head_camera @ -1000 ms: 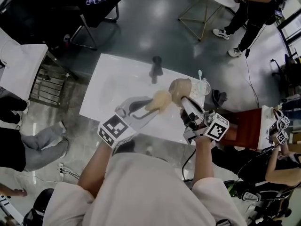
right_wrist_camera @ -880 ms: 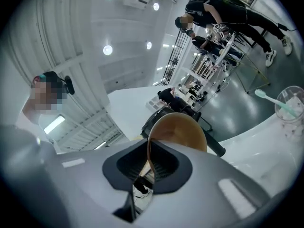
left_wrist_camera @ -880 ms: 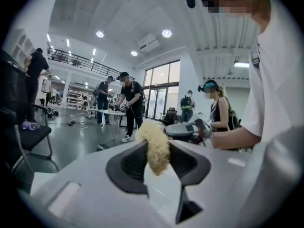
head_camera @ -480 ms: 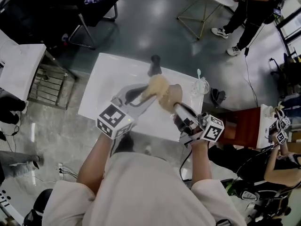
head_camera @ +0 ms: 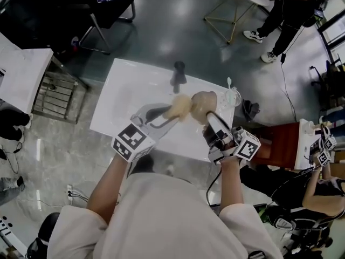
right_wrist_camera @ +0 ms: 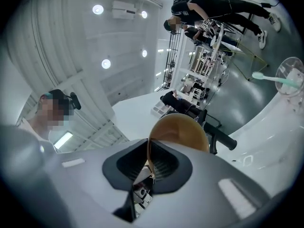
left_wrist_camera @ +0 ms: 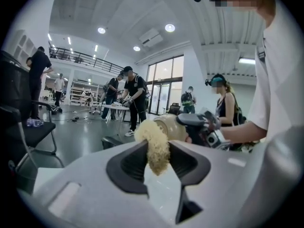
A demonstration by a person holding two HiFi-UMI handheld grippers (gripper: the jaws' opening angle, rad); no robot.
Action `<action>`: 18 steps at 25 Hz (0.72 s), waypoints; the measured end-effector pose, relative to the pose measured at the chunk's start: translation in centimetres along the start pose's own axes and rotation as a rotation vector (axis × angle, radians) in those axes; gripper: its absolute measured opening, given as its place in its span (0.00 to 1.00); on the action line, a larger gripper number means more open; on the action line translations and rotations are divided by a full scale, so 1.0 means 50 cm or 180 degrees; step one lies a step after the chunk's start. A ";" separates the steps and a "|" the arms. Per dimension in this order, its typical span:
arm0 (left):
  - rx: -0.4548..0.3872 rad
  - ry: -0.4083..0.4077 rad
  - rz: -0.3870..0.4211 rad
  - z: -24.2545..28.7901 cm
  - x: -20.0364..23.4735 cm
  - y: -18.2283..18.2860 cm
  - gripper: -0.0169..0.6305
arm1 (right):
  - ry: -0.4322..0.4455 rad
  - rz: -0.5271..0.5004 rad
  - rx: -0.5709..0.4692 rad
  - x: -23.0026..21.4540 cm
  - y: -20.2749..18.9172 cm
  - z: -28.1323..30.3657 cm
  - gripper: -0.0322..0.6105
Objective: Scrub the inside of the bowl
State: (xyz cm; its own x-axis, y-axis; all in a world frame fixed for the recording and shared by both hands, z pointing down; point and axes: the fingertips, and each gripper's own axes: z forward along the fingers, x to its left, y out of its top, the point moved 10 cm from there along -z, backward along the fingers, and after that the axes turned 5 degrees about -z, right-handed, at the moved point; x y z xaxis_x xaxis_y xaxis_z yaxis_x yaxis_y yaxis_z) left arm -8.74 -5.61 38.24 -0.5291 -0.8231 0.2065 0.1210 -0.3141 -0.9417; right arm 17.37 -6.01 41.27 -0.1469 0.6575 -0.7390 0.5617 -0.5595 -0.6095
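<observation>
Grey polished floor surrounds a white rectangular table [head_camera: 127,93] in the head view. Above it the left gripper [head_camera: 165,115] pinches a pale yellow fibrous scrubbing pad [head_camera: 181,107], and the right gripper [head_camera: 211,121] holds a tan round bowl [head_camera: 204,105] lifted off the tabletop. Pad and bowl meet at the bowl's mouth, though how deep the pad reaches I cannot tell.

The left gripper view shows both jaws pressed into the pad's rear part, squeezing it narrow, while its loose front bulges towards the bowl. It looks soft and springy, so it is best held well back, leaving the front free to scrub.

The right gripper view shows the jaws nearly together on the bowl's thin rim, one pad inside and one outside, with the bowl tilted on edge. Its wall looks stiff, smooth and light, probably slippery; a rim pinch may let it pivot under scrubbing pressure, so a deep bite on the rim seems wise.
</observation>
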 end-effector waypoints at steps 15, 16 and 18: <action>-0.0169 0.0105 0.0011 -0.026 0.017 0.025 0.22 | 0.0161 -0.0089 0.0352 0.027 -0.017 0.021 0.09; -0.0125 0.0118 0.0047 -0.026 0.019 0.021 0.22 | 0.0189 -0.0090 0.0329 0.029 -0.015 0.023 0.09; -0.0063 0.0096 0.0062 -0.026 0.020 0.015 0.22 | 0.0209 -0.0073 0.0242 0.029 -0.008 0.024 0.09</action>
State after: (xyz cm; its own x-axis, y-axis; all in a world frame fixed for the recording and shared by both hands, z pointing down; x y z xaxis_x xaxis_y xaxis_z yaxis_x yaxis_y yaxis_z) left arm -10.26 -6.07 37.40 -0.5518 -0.8142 0.1805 0.1150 -0.2886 -0.9505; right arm 15.96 -5.43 40.12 -0.1039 0.7008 -0.7057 0.4951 -0.5790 -0.6478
